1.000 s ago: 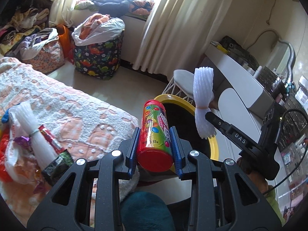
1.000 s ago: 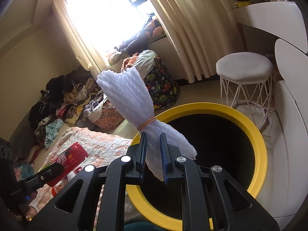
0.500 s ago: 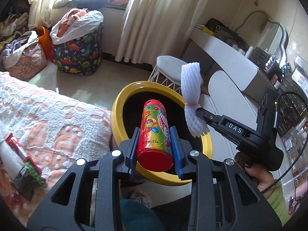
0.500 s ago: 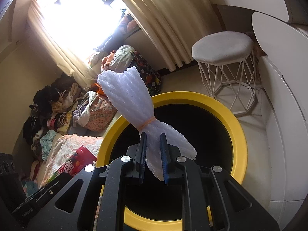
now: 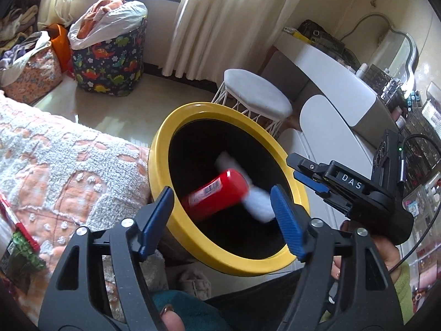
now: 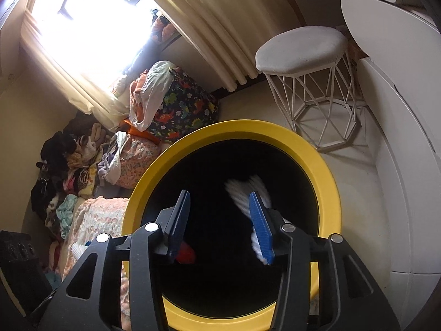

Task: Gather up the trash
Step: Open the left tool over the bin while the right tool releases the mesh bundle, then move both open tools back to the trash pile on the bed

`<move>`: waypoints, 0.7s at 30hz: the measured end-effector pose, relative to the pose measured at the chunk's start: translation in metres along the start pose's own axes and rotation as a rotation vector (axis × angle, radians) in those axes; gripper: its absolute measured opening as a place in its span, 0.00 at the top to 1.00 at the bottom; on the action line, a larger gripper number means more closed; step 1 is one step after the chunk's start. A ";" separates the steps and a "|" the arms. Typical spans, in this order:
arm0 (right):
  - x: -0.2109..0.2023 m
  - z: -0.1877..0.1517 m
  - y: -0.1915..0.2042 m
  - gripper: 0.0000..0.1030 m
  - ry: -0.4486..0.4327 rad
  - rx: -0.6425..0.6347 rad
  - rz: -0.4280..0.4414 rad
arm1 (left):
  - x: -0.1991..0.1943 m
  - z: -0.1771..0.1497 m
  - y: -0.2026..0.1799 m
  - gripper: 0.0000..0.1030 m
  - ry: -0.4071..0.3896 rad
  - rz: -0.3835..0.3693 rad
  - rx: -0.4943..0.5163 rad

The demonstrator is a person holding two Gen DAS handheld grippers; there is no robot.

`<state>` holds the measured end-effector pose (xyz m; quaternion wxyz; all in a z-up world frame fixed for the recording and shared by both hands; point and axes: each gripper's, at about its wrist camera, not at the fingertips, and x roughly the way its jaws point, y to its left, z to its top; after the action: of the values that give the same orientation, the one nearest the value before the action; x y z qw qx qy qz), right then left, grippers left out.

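While both sets of fingers are opening and released, the left gripper [image 5: 222, 220] and right gripper [image 6: 220, 226] hover above the yellow-rimmed bin [image 5: 161, 149], with candy tube [image 5: 215, 195] and foam net [image 6: 245, 193] loose inside

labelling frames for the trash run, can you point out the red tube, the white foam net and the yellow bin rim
red tube [image 5: 215, 197], left wrist view, on its side label
white foam net [image 5: 257, 202], left wrist view, on its lower blurred end
yellow bin rim [image 6: 328, 165], right wrist view, on its right arc
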<state>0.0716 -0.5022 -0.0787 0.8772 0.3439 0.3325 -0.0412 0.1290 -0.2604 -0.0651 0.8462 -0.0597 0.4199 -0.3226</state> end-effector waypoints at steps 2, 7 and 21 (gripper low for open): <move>-0.001 0.000 0.001 0.54 -0.012 0.000 0.000 | -0.005 -0.002 0.002 0.17 -0.020 0.006 -0.012; -0.001 0.000 0.005 0.44 -0.034 -0.025 -0.003 | -0.020 -0.007 0.011 0.11 -0.065 0.045 -0.037; -0.005 -0.011 0.050 0.35 -0.071 -0.163 0.007 | -0.075 -0.017 0.041 0.11 -0.173 0.198 -0.051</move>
<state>0.0765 -0.4579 -0.0532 0.9137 0.2709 0.3021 -0.0233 0.1038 -0.1808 -0.0406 0.9052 -0.0670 0.3573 -0.2203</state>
